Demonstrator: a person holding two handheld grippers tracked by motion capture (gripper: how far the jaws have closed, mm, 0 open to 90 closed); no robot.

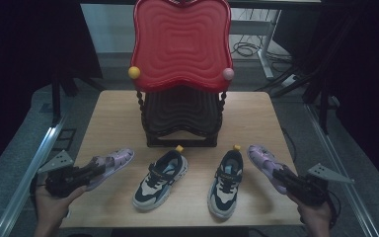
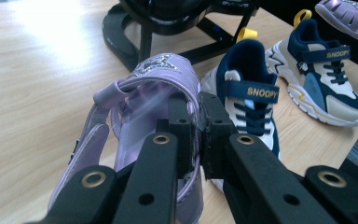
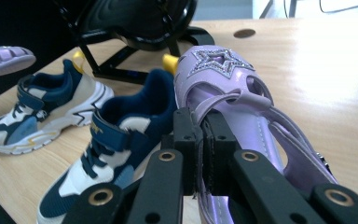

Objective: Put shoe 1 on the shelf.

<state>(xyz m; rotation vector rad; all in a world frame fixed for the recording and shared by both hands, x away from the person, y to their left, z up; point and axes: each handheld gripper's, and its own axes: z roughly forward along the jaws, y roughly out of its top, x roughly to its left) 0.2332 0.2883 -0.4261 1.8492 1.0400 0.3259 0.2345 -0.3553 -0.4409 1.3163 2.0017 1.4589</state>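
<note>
We held a purple sandal in each gripper: the left gripper (image 1: pixel 97 168) clamped the left sandal (image 1: pixel 112 164) by its side wall, the right gripper (image 1: pixel 280 174) pinched the right sandal (image 1: pixel 265 161), both at the table's (image 1: pixel 118 116) front corners beside two sneakers (image 1: pixel 161 179). Lifting level seemed wisest, clear of the rack (image 1: pixel 180 116).

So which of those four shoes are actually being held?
The two purple sandals at the outer ends: the left one pinched in the left gripper, the right one in the right gripper. Both navy sneakers sit untouched between.
</note>
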